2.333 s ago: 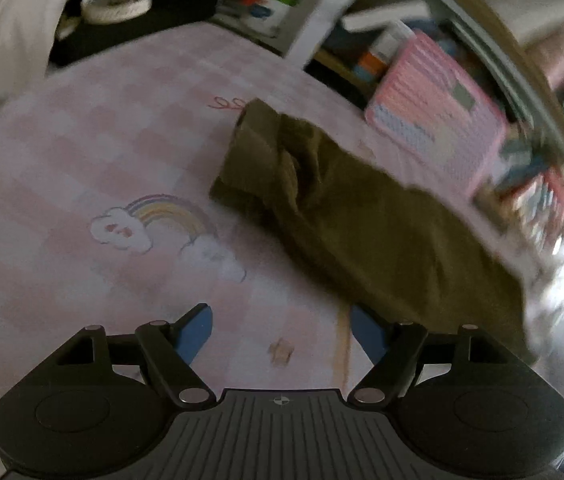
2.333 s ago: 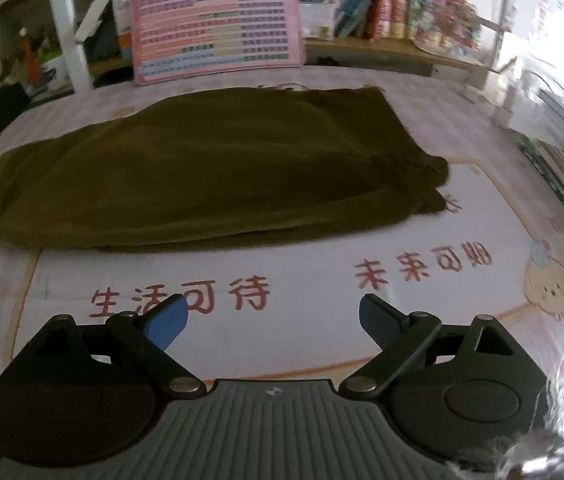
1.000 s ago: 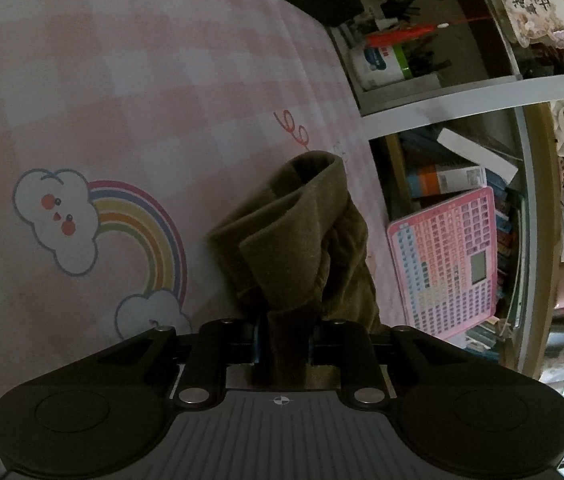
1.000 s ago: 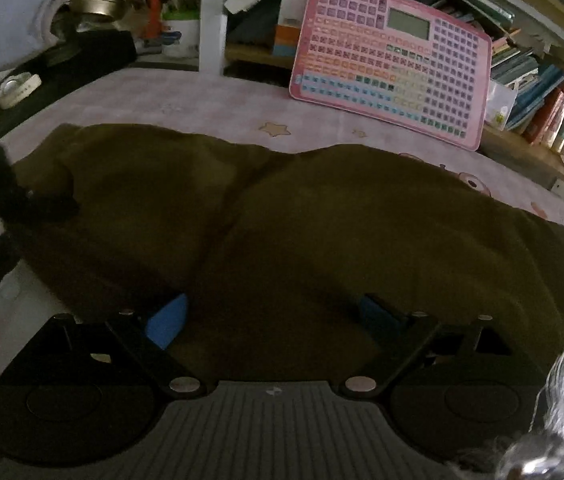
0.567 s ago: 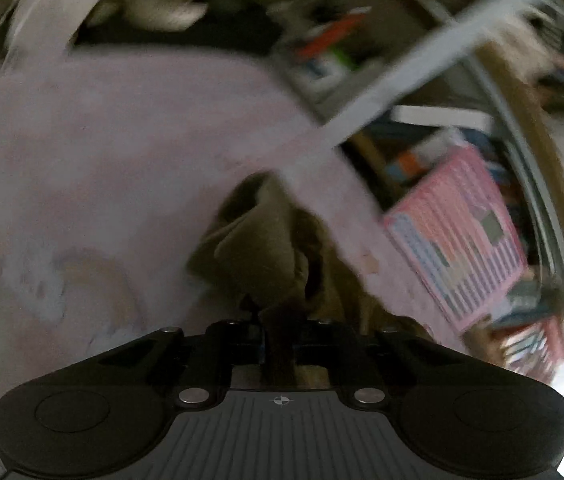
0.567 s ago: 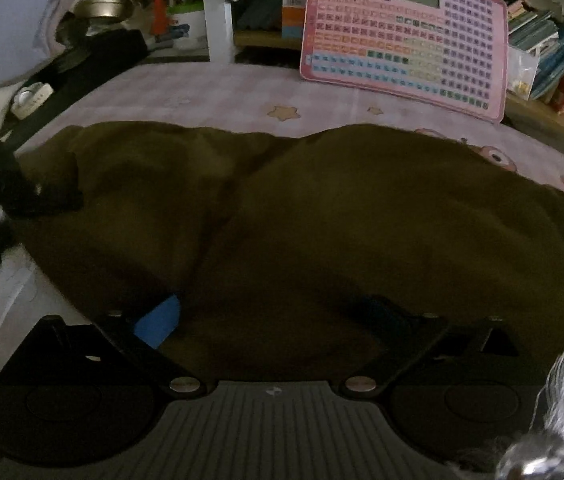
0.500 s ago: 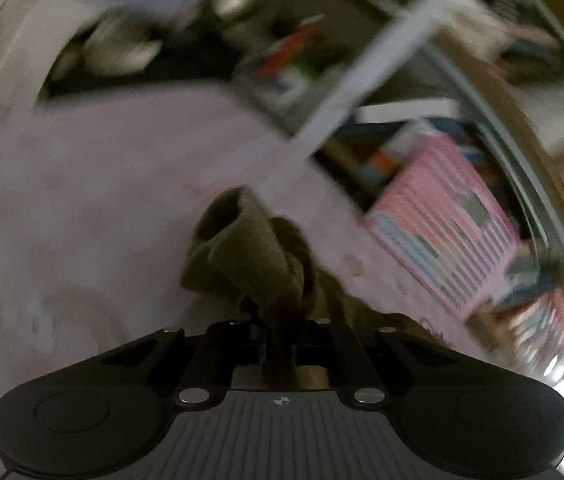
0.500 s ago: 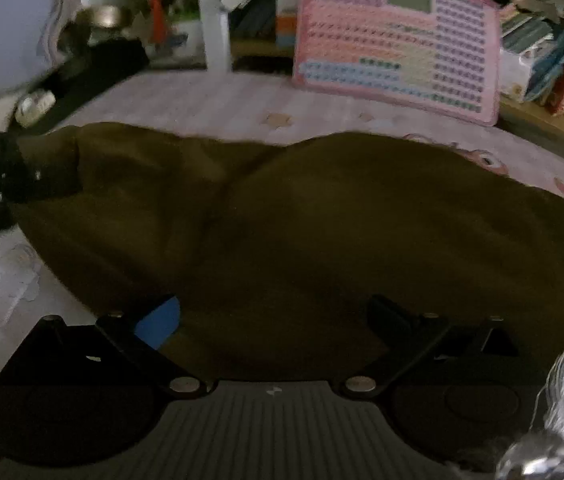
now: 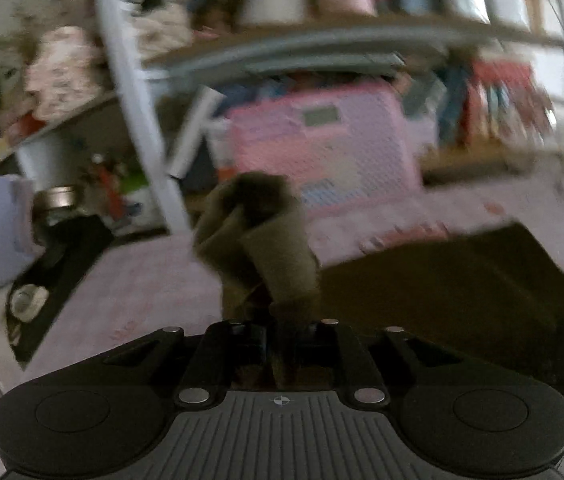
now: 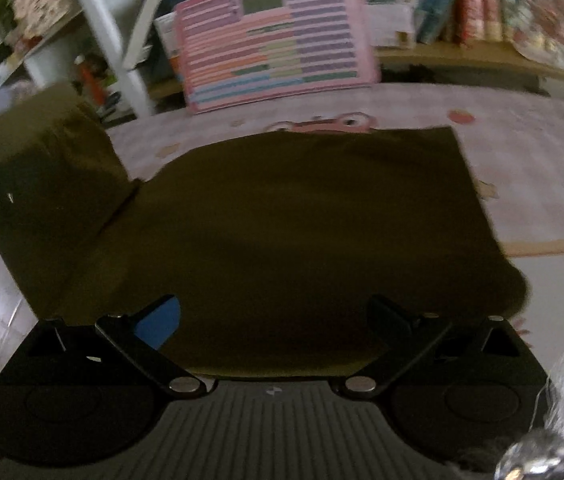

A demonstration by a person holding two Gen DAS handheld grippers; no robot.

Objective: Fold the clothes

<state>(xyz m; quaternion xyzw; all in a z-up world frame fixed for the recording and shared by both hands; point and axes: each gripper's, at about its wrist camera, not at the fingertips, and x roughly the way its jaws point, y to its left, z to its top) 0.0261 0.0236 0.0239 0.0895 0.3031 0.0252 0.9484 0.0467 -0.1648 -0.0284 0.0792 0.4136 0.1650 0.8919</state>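
Lifted by left claw (image 9: pixel 286 334), garment (image 10: pixel 302 240) end stands upright.

garment (image 10: pixel 302 220): olive cloth, matt, soft and slightly fuzzy
table cover (image 10: pixel 530 152): pale pink, smooth, printed pattern, faint sheen
left gripper (image 9: pixel 288 344): black plastic, matt, ribbed body, small shiny metal pins
right gripper (image 10: pixel 273 320): black matt plastic, blue pad on one finger
toy board (image 10: pixel 273 36): pink plastic, smooth

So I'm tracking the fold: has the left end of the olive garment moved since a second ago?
Yes. The left tongs have lifted the olive garment end rightward, toward the pink keyboard toy.
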